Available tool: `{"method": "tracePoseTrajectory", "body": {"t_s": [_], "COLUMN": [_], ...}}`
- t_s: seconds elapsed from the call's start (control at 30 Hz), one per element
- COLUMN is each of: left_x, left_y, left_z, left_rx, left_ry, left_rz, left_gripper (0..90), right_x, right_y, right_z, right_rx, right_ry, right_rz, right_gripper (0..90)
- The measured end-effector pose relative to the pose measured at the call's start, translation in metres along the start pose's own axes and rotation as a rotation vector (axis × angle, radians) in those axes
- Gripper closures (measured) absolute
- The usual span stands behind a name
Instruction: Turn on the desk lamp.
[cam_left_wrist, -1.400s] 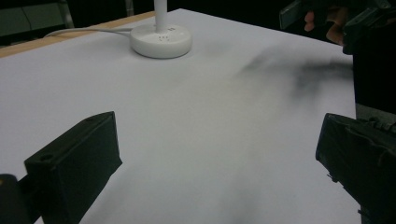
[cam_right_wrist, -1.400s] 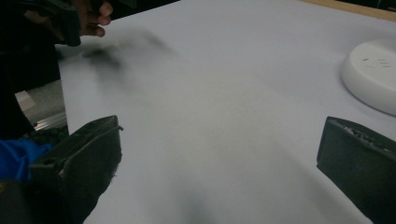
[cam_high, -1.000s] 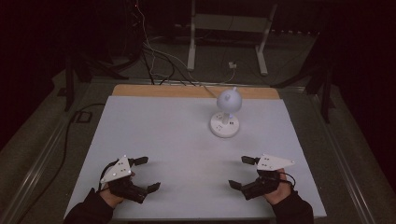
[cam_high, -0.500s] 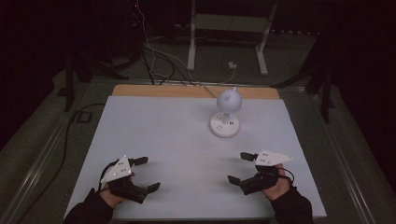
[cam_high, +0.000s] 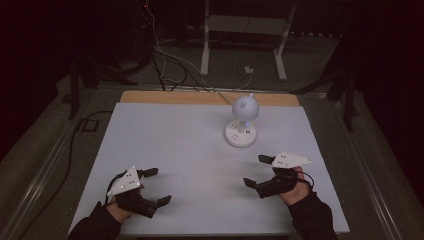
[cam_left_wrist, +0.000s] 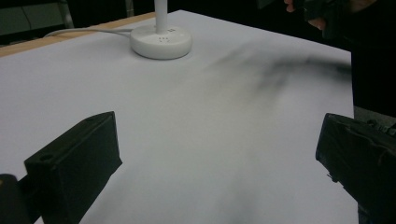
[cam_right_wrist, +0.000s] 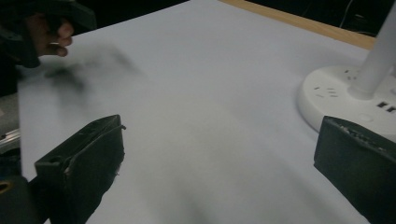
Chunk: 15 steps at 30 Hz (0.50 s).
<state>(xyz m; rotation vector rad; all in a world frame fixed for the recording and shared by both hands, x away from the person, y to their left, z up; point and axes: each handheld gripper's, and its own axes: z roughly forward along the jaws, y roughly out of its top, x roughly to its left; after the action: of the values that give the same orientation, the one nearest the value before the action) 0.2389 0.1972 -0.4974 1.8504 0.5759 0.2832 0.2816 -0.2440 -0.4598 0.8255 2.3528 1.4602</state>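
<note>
A white desk lamp (cam_high: 241, 131) with a round base and globe head stands on the white table (cam_high: 175, 145), right of centre toward the back. My left gripper (cam_high: 160, 186) rests near the front left edge, jaws wide apart and empty. My right gripper (cam_high: 255, 171) is held at the front right, just short of the lamp base, open with nothing between its jaws. In the left gripper view the lamp base (cam_left_wrist: 161, 41) lies far ahead of the open gripper (cam_left_wrist: 217, 154). In the right gripper view the lamp base (cam_right_wrist: 345, 100) sits close behind the right-hand jaw of the open gripper (cam_right_wrist: 219, 154).
A wooden strip (cam_high: 175, 97) runs along the table's far edge. Cables (cam_high: 165, 65) and a metal stand (cam_high: 245, 30) lie on the dark floor beyond. The lamp's cord (cam_left_wrist: 84, 31) trails off the back edge.
My right gripper has moved a little forward, toward the lamp base. The left gripper has stayed in place.
</note>
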Motion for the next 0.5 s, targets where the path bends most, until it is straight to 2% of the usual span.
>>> {"method": "tracePoseTrajectory", "body": {"t_s": [0.5], "left_x": [0.000], "left_y": [0.000], "left_z": [0.000], "left_rx": [0.000], "left_ry": [-0.003], "left_rz": [-0.002], "left_gripper": [0.3], "right_x": [-0.014], "right_y": [0.012], "right_z": [0.008], "right_rx": [-0.010], "right_ry": [-0.029], "right_rz": [0.015], "right_gripper": [1.5]}}
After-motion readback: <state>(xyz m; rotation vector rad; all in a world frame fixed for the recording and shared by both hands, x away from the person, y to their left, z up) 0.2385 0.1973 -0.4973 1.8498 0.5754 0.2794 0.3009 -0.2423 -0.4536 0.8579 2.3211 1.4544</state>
